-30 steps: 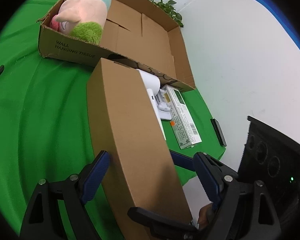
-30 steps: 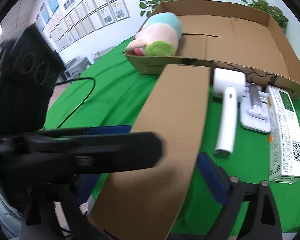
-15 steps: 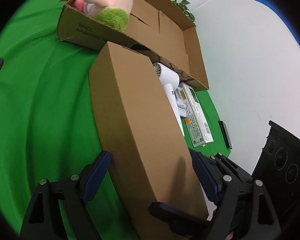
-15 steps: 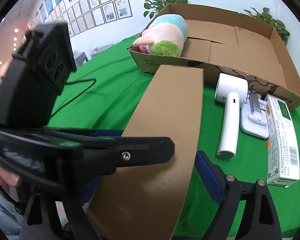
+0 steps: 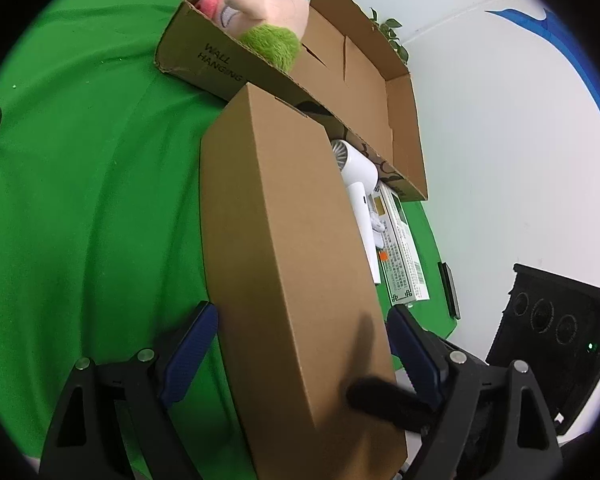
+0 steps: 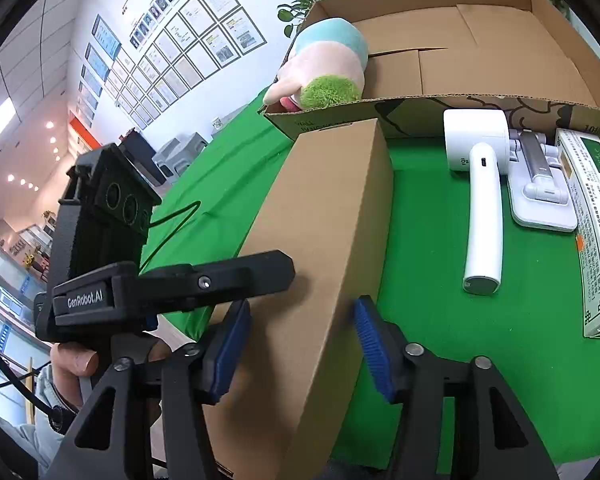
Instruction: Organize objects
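A long brown carton (image 5: 284, 240) lies tilted over the green cloth, its far end against the big open cardboard tray (image 5: 404, 120). My left gripper (image 5: 300, 356) straddles the carton's near end, both blue pads flat against its sides, shut on it. In the right wrist view the same carton (image 6: 332, 216) passes between the jaws of my right gripper (image 6: 300, 348), which are closing. The left pad meets the carton's face and a thin gap shows at the right pad. A left gripper finger (image 6: 180, 288) lies across the carton there.
A plush toy (image 6: 324, 72) rests in the tray's left corner. Right of the carton lie a white handheld dryer (image 6: 484, 200), a white flat stand (image 6: 540, 200) and a green-and-white medicine box (image 6: 596, 232). A black cable (image 6: 172, 220) crosses the cloth at left.
The right gripper's jaws have narrowed around the carton. The left gripper and the carton have rolled together and shifted closer to the tray.
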Motion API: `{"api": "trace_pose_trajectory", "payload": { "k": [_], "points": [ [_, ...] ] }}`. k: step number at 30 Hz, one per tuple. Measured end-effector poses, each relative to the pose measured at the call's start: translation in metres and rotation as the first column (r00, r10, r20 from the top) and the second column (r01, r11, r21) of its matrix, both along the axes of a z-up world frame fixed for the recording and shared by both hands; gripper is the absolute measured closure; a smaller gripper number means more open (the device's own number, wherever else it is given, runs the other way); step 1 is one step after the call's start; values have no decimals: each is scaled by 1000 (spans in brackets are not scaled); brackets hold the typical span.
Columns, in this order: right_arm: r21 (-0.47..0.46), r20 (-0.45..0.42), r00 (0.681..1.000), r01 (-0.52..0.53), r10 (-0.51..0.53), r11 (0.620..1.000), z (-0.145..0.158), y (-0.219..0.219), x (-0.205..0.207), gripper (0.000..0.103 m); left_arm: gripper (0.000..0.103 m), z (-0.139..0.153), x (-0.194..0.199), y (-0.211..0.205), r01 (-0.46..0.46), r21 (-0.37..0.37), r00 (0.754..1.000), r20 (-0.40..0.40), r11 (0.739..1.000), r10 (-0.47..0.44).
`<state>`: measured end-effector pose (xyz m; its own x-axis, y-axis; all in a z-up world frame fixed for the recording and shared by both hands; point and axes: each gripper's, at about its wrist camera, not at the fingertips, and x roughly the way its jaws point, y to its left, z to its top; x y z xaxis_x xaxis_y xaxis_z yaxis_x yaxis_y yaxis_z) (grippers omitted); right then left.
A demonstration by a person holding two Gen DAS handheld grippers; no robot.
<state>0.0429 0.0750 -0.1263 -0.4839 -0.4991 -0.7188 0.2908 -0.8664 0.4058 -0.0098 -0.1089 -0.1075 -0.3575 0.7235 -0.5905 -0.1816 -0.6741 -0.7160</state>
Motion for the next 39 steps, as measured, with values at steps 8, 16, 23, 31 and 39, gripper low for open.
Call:
{"api": "trace_pose_trajectory", "payload": {
  "k": [8,16,23,31,39],
  "points": [
    [261,-71,995,-51,72,964,7,-41,20,0,17,0,3,16,45,-16,999,12,999,-45],
    [430,-105,994,23,24,902,3,-35,31,14,19,1,10,36,115,2,993,-3,993,-115],
    [348,-90,996,59,-30,936,8,-17,35,20,19,0,13,28,86,25,996,11,996,-86],
    [145,-25,999,30,-26,989,16,-10,35,20,19,-5,16,22,41,57,998,45,998,-43],
    [37,16,1000,17,-18,999,17,-8,31,21,39,17,22,0,-42,10,999,-23,999,42]
  ]
}}
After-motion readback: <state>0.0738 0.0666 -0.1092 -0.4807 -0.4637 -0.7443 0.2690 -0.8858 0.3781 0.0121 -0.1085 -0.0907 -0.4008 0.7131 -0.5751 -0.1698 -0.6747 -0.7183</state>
